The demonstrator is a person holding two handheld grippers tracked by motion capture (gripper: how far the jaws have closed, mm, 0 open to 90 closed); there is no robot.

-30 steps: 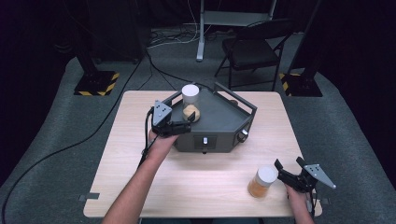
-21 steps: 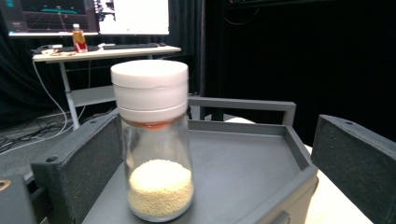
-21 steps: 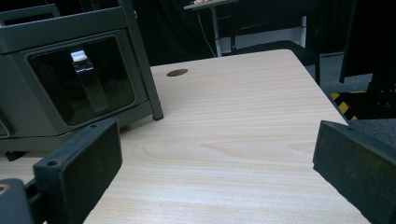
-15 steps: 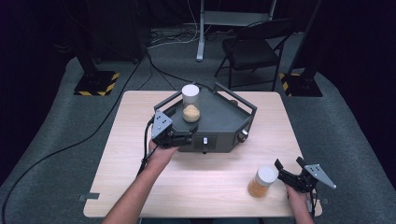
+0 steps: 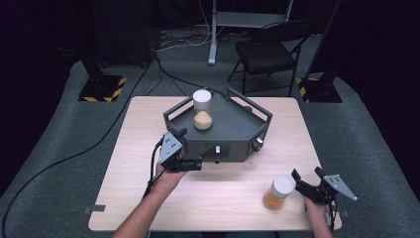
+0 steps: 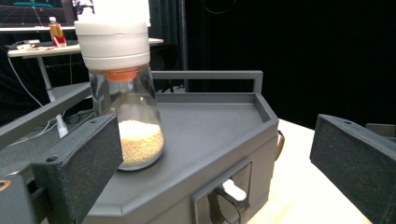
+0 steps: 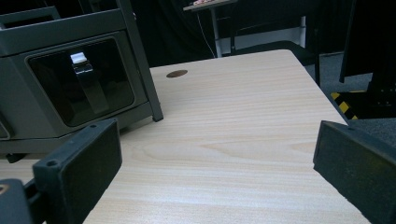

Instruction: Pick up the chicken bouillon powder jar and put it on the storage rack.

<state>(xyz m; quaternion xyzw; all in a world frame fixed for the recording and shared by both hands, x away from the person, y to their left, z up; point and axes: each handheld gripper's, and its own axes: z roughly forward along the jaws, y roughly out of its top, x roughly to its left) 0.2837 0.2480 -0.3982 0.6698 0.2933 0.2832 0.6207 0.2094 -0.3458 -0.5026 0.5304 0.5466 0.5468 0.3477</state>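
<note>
A clear jar [image 5: 202, 110] with a white lid and pale grains in its lower part stands upright on the dark grey tray [image 5: 237, 130]. My left gripper [image 5: 189, 148] hovers open at the tray's front-left corner, clear of the jar. In the left gripper view this jar [image 6: 122, 93] rises behind the left jaw of my open gripper [image 6: 215, 163], with nothing between the jaws. A second white-lidded jar [image 5: 278, 193] with orange-brown contents stands on the table at the front right. My right gripper [image 5: 306, 176] is open just to its right; in its own view the right gripper [image 7: 215, 163] holds nothing.
The tray has a low rail [image 5: 261, 111] and a front panel with a latch [image 7: 86, 79] and a knob [image 5: 257, 144]. The wooden table [image 5: 148, 124] sits on grey carpet. A folding chair [image 5: 270, 49] and stands with striped bases [image 5: 104, 89] are behind it.
My left gripper has drawn back from the jar on the tray toward the person, leaving the jar standing. The right gripper and the front jar have not moved.
</note>
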